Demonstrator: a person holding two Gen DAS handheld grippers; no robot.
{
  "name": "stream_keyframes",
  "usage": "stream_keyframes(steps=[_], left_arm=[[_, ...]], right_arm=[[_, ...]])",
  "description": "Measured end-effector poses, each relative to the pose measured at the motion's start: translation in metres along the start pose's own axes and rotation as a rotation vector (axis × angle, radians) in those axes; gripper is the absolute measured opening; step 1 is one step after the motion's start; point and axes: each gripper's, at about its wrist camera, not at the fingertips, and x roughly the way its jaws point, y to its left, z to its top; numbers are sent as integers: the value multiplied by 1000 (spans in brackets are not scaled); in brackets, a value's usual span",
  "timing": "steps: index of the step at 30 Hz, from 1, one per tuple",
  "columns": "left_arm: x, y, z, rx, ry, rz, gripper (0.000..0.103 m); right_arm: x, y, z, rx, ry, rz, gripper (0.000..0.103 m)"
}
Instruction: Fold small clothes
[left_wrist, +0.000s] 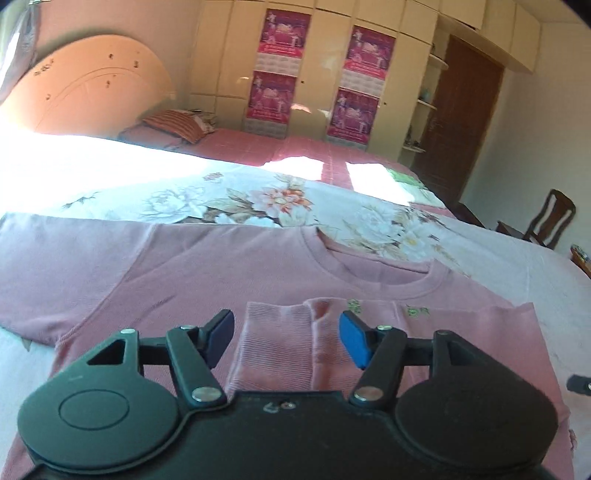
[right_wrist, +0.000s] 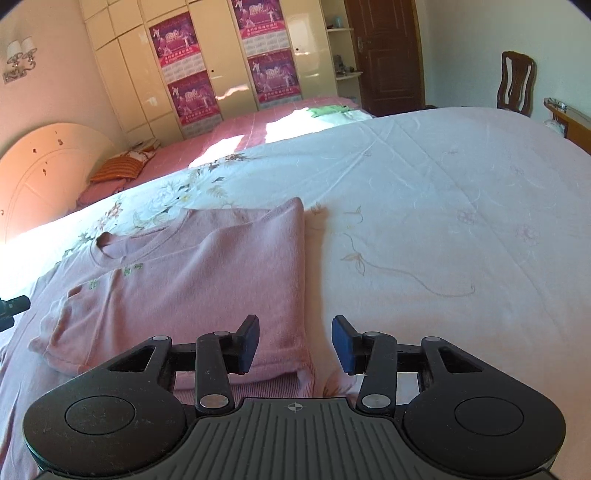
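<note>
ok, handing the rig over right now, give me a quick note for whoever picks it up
Left gripper: open, nothing held, over the folded-in cuff.
Right gripper: open, nothing held, over the sweater's lower right corner.
Pink sweater: flat on the floral bedspread, collar away from you.
Done: right side and its sleeve folded in across the front.
Left: the other sleeve lies spread out; fold it in, then fold the body up.
</note>
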Motion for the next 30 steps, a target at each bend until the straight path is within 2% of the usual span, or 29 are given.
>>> stream_keyframes(steps=[1,4,8,10,11,12,13,15,16,19,21,23,26,28,30], left_arm=[[8,-7,-1,16,16,-24,59],[27,-19,-5,48,39,-35,59],[55,-19,-15,62,115,-18,59],[59,-18,-20,88,103,-8,61],[59,-19,-21,101,103,-4,61],[59,-20,-21,109,104,2,62],[58,-21,-21,111,107,4,63],[58,-22,-20,108,112,4,65],[58,-22,-20,112,113,5,65],[56,-26,-20,139,115,14,65],[55,-26,-19,137,118,18,67],[52,-26,-18,128,122,26,69],[50,-25,-18,129,116,42,78],[54,-26,-20,158,136,53,79],[52,-28,-17,166,154,57,78]], right_arm=[[12,-1,7,1,5,8,44],[45,-7,25,39,41,34,44],[79,-13,49,74,42,44,44],[94,-15,58,85,59,56,44],[100,-17,62,90,59,56,40],[106,-18,64,95,61,55,29],[111,-20,68,106,62,54,26],[114,-22,72,112,57,47,10],[114,-20,72,94,53,38,9],[113,-13,64,-17,15,-50,8],[112,-15,64,4,9,-56,8],[110,-10,64,-4,-17,-115,8],[92,-2,62,-43,-40,-93,9],[80,7,57,-85,-56,-67,9],[79,16,51,-114,-1,-33,10]])
